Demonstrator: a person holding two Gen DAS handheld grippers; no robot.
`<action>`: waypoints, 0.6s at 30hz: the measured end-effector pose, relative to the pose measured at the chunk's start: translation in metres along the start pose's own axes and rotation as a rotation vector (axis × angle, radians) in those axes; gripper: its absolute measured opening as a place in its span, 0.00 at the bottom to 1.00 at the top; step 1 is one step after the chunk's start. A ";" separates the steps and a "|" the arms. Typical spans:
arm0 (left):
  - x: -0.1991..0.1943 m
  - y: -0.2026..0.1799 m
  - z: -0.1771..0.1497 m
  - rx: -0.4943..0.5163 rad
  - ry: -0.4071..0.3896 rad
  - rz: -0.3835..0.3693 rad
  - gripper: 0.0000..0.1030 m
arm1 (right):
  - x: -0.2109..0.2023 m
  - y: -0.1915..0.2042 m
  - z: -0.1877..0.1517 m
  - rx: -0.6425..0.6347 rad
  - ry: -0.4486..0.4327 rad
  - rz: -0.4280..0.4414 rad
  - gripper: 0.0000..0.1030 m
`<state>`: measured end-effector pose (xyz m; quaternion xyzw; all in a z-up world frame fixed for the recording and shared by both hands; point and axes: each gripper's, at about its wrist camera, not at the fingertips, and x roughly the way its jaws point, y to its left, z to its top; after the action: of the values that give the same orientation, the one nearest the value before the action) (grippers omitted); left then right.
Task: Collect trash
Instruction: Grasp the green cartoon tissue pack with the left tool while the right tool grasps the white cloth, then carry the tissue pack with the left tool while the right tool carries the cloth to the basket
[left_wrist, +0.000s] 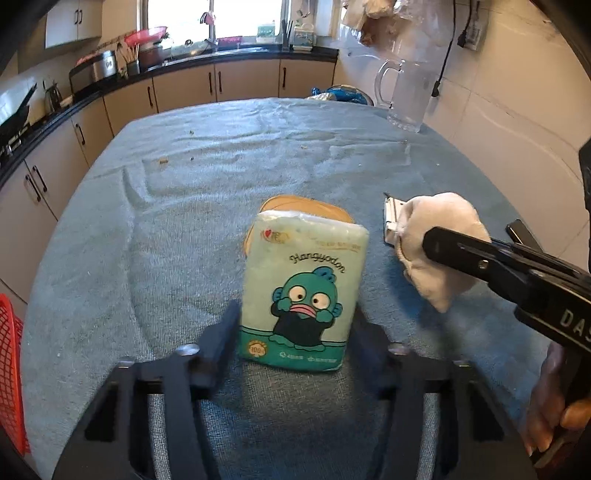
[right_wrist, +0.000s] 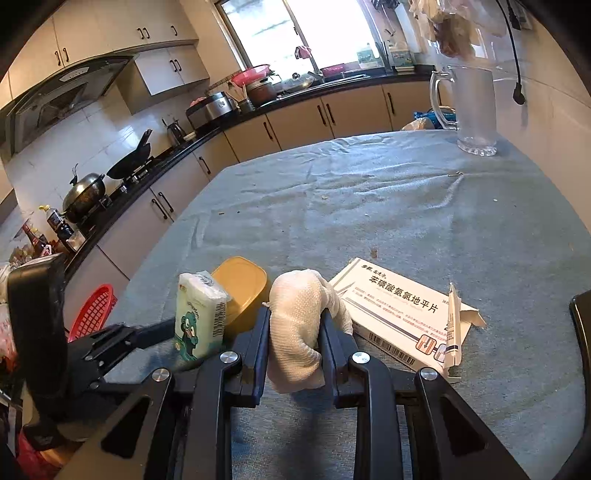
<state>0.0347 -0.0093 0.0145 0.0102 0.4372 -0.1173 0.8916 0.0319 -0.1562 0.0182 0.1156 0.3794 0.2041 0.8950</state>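
Crumpled white paper towel (right_wrist: 299, 332), soft, light and best pinched mid-wad, sits clenched in the right gripper (right_wrist: 295, 321) jaws above the blue-clothed tabletop (right_wrist: 369, 206), while the left gripper (left_wrist: 295, 325) jaws spread around the tissue pack (left_wrist: 303, 291).

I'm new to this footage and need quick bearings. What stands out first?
The right hand-held gripper is shut on a crumpled white tissue above the blue tablecloth. The open left hand-held gripper frames an upright cartoon tissue pack, with a flat white medicine box to the right.
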 end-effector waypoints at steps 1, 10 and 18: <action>-0.001 0.002 -0.001 -0.009 -0.003 -0.007 0.51 | 0.000 0.001 0.000 -0.003 -0.001 0.003 0.26; -0.026 0.010 -0.012 -0.038 -0.075 -0.002 0.50 | -0.007 0.018 -0.003 -0.076 -0.040 0.046 0.26; -0.050 0.028 -0.028 -0.078 -0.126 0.033 0.50 | -0.013 0.041 -0.010 -0.190 -0.078 0.086 0.26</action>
<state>-0.0104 0.0309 0.0338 -0.0248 0.3843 -0.0858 0.9189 0.0051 -0.1247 0.0345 0.0543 0.3182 0.2725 0.9064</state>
